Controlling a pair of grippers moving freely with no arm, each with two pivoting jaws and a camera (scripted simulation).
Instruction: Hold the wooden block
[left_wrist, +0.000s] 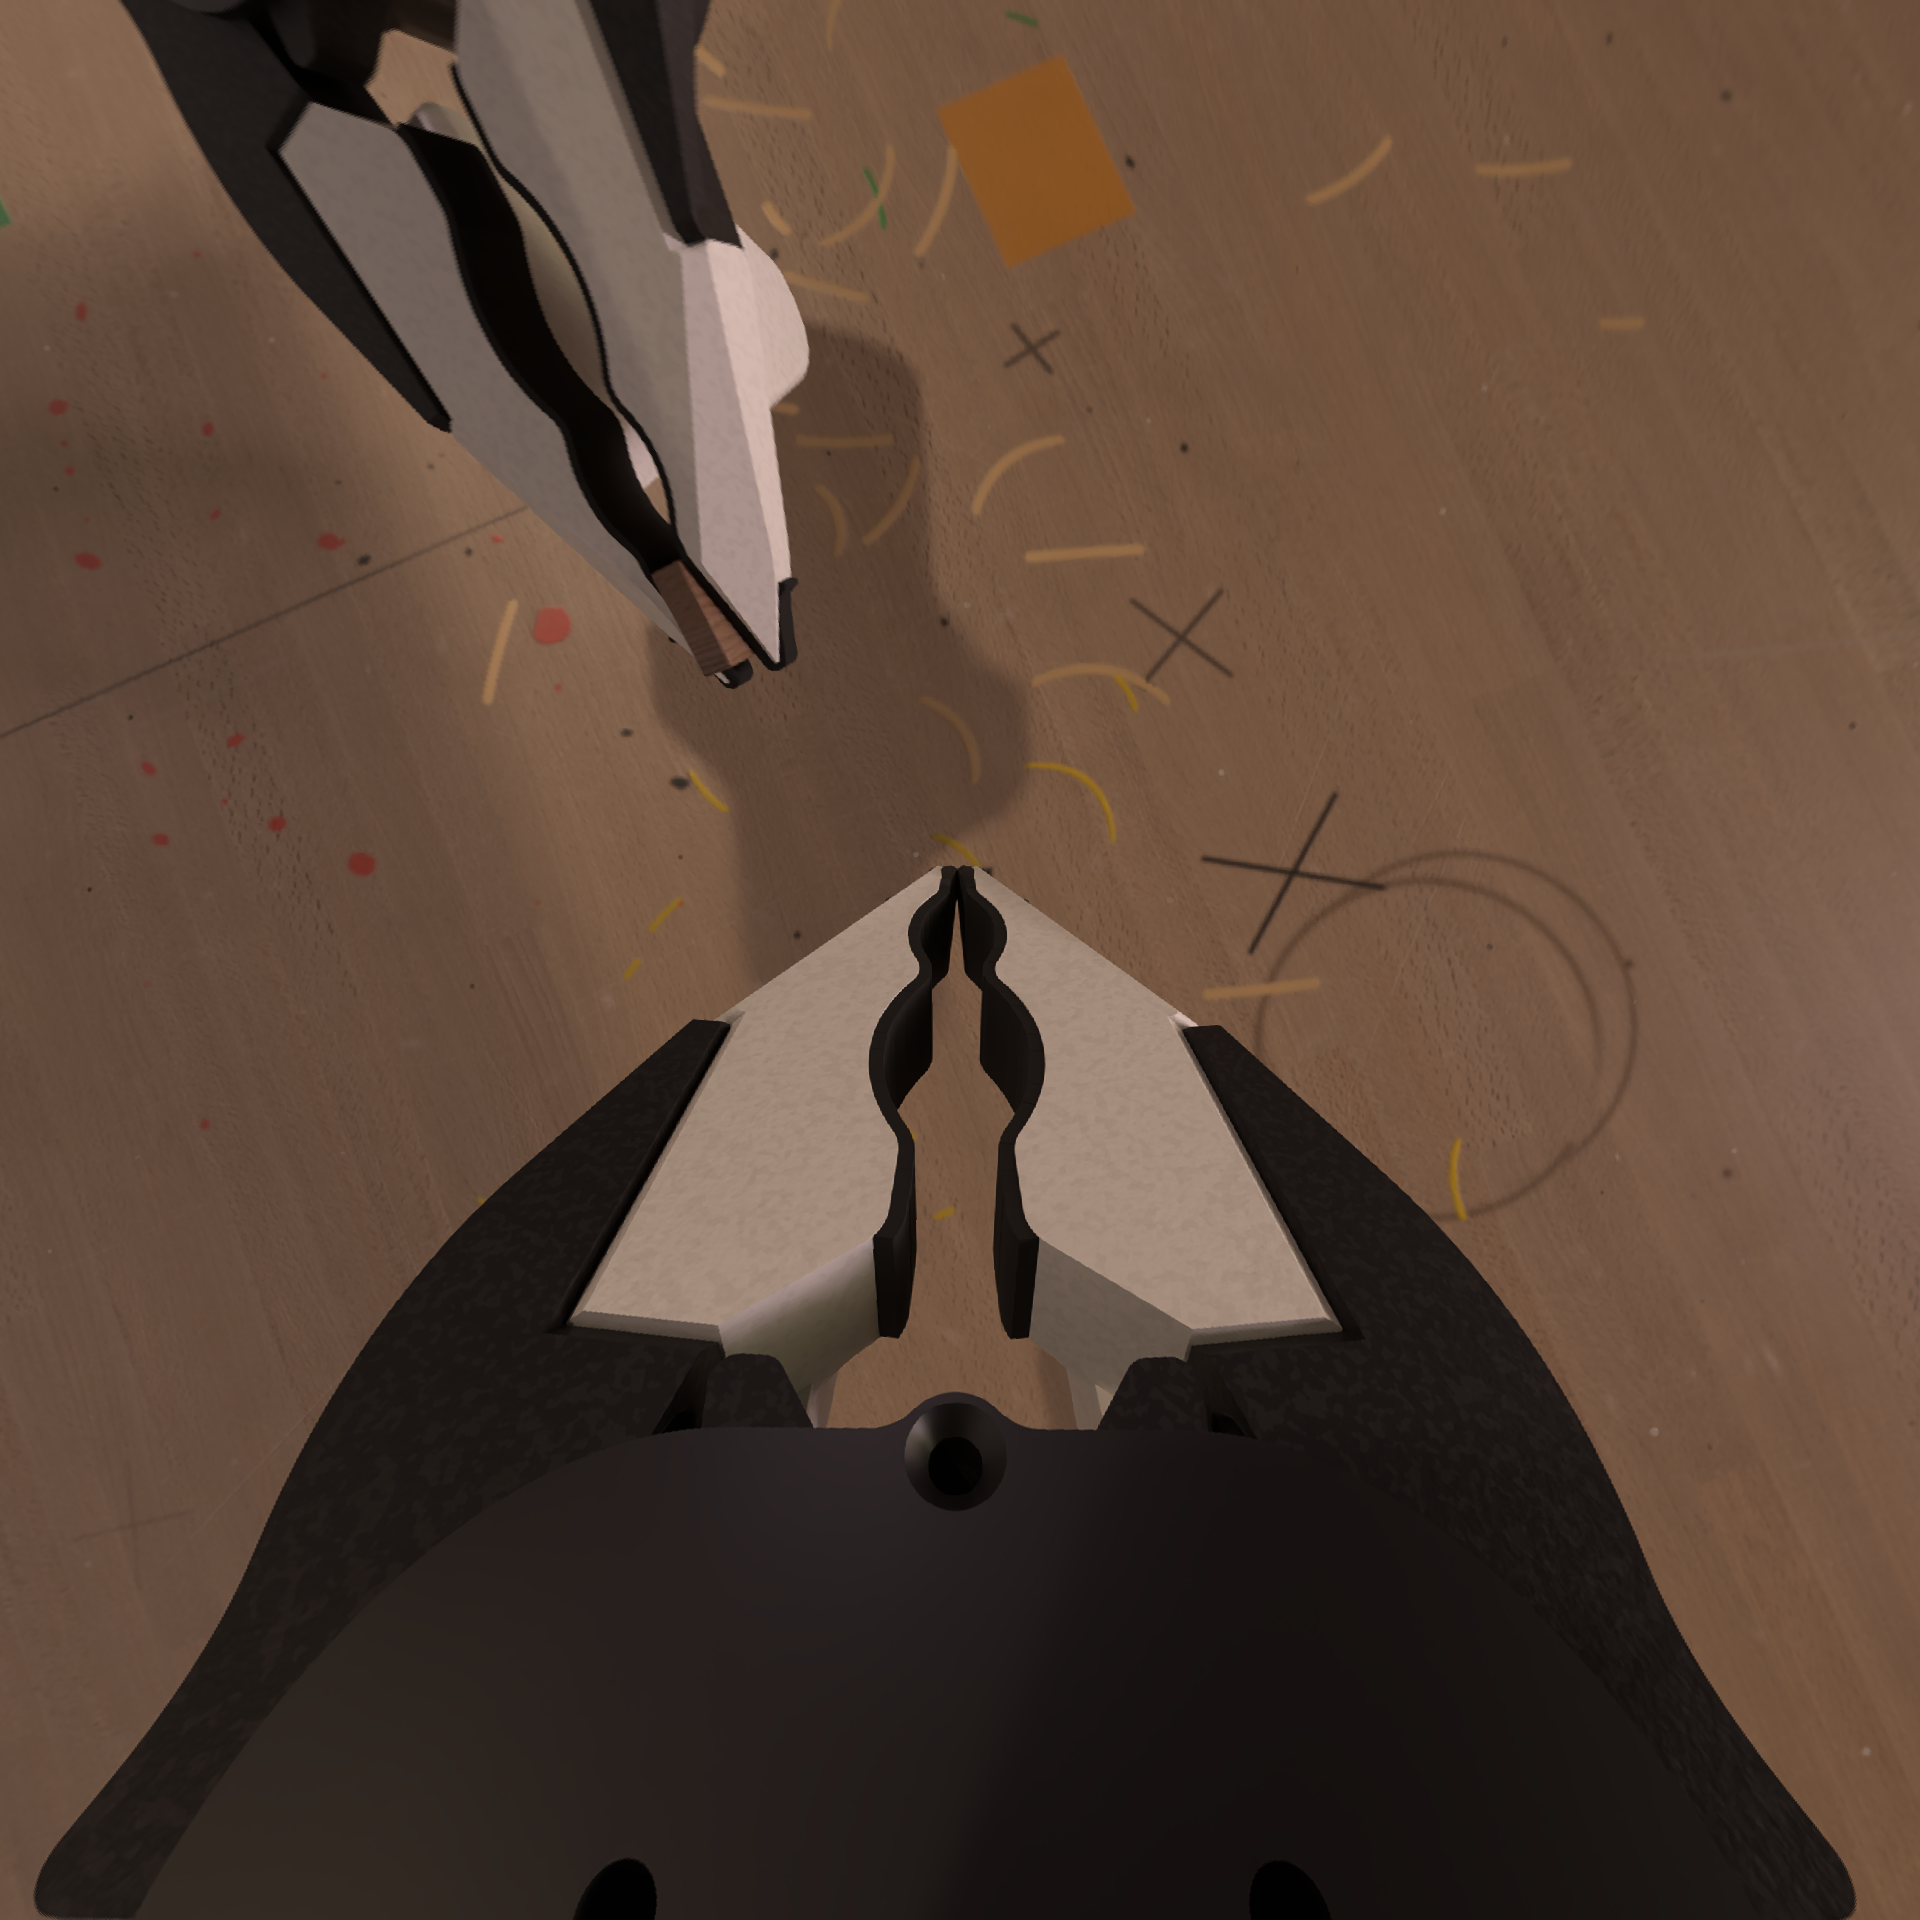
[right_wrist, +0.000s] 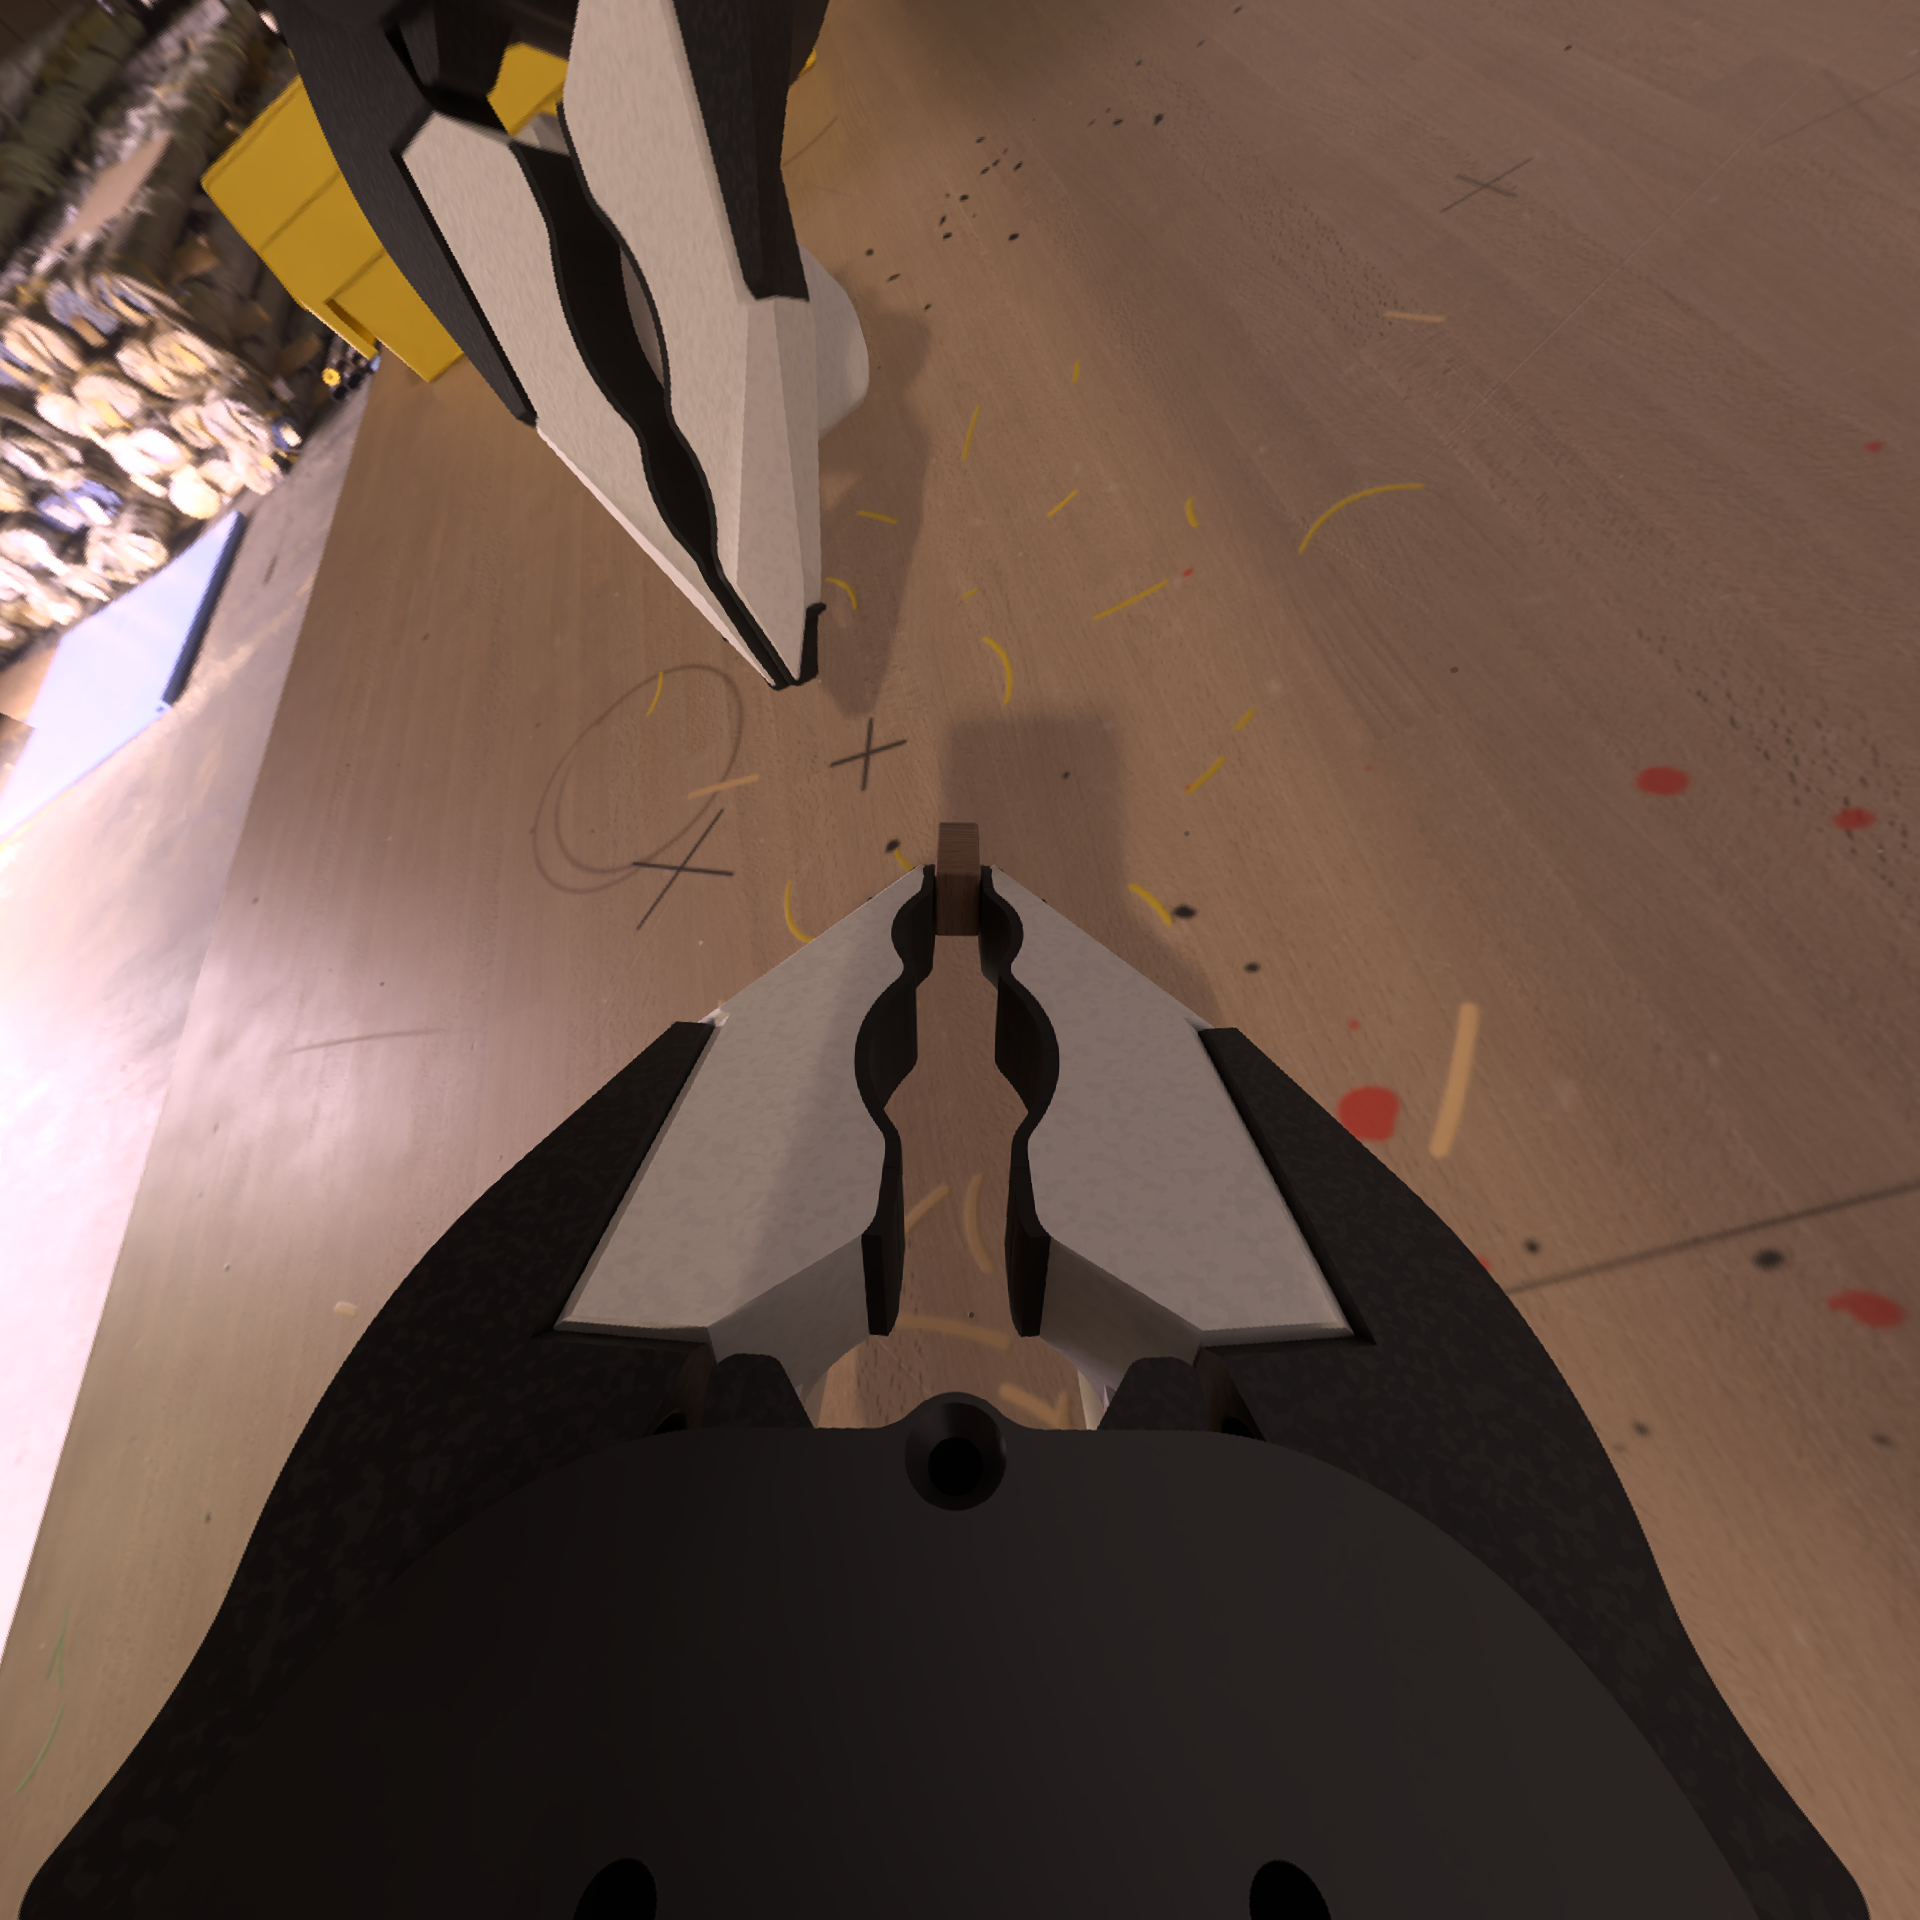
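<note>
The wooden block (right_wrist: 957, 878) is seen pinched between the tips of the right gripper (right_wrist: 957, 883), at the centre of the right wrist view, and is lifted clear of the counter (right_wrist: 1455, 727). Its top end stands out past the fingers (right_wrist: 1081, 997). In the left wrist view the same block (left_wrist: 698, 627) shows as a small brown piece at the tip of the right gripper (left_wrist: 740, 649), which reaches in from the upper left of the frame.

The left gripper (left_wrist: 957, 881) is seen at the centre of its own view with its fingers (left_wrist: 821, 997) pressed together on nothing. It also appears in the upper left of the right wrist view, tips near the block but apart from it.

A yellow box (right_wrist: 322, 249) lies at the upper left there. An orange patch (left_wrist: 1034, 156) is seen at the top of the left wrist view.
</note>
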